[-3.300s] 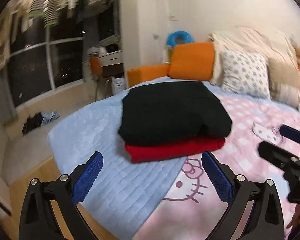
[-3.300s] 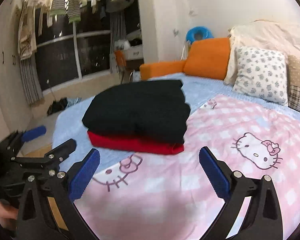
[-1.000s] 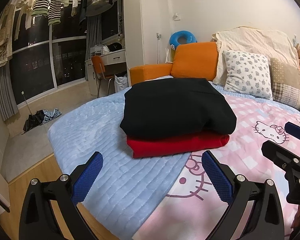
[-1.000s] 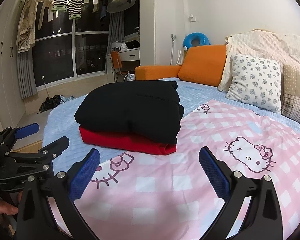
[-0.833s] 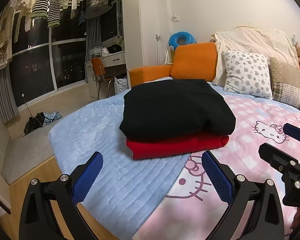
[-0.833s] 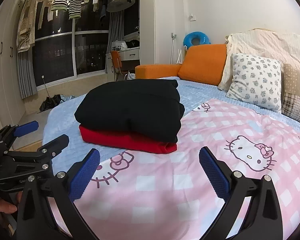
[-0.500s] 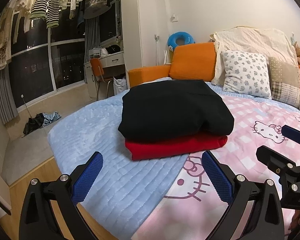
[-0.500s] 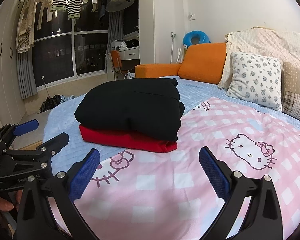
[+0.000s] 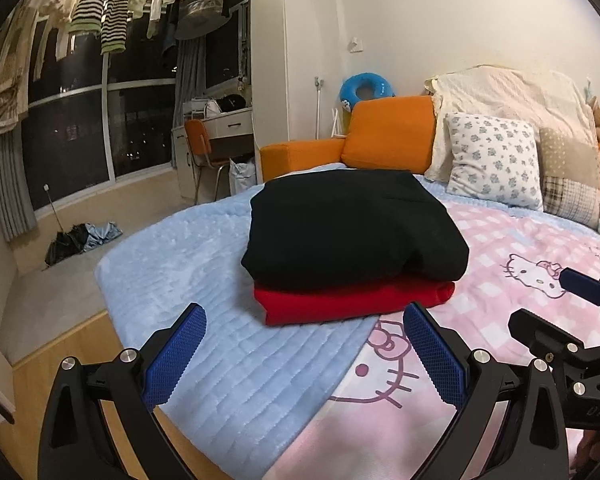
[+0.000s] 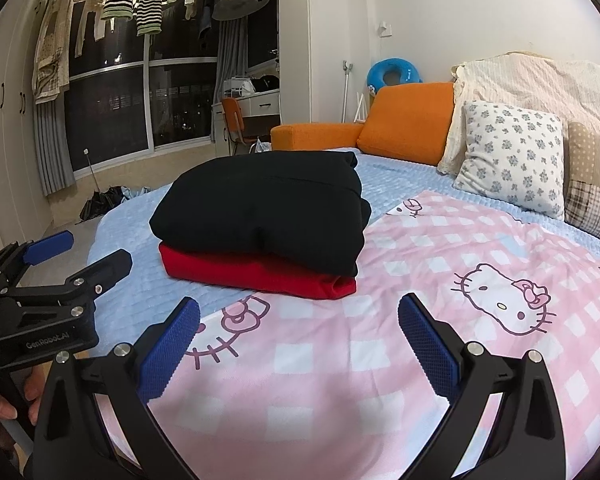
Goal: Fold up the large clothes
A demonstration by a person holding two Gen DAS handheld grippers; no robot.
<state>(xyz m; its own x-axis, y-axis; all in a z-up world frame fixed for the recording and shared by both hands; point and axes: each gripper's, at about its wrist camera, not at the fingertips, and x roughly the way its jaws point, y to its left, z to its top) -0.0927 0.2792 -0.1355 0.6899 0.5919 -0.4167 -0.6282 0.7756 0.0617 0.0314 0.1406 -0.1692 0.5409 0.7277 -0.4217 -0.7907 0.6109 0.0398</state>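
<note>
A folded black garment (image 9: 352,232) lies stacked on a folded red garment (image 9: 352,302) on the bed; both also show in the right wrist view, black (image 10: 264,216) on red (image 10: 256,276). My left gripper (image 9: 304,350) is open and empty, held back from the stack near the bed's front edge. My right gripper (image 10: 298,336) is open and empty over the pink Hello Kitty cover, a little short of the stack. Each gripper shows in the other's view, the right one (image 9: 556,300) at the right edge and the left one (image 10: 80,252) at the left.
The bed has a light blue quilt (image 9: 188,256) and a pink checked cover (image 10: 460,300). Pillows (image 9: 492,160) and orange cushions (image 9: 388,136) line the far side. Wood floor (image 9: 48,364), a desk with chair (image 9: 208,148) and hanging clothes (image 9: 112,4) are at left.
Both grippers stayed open and empty. The views drifted only slightly; the stack has not moved.
</note>
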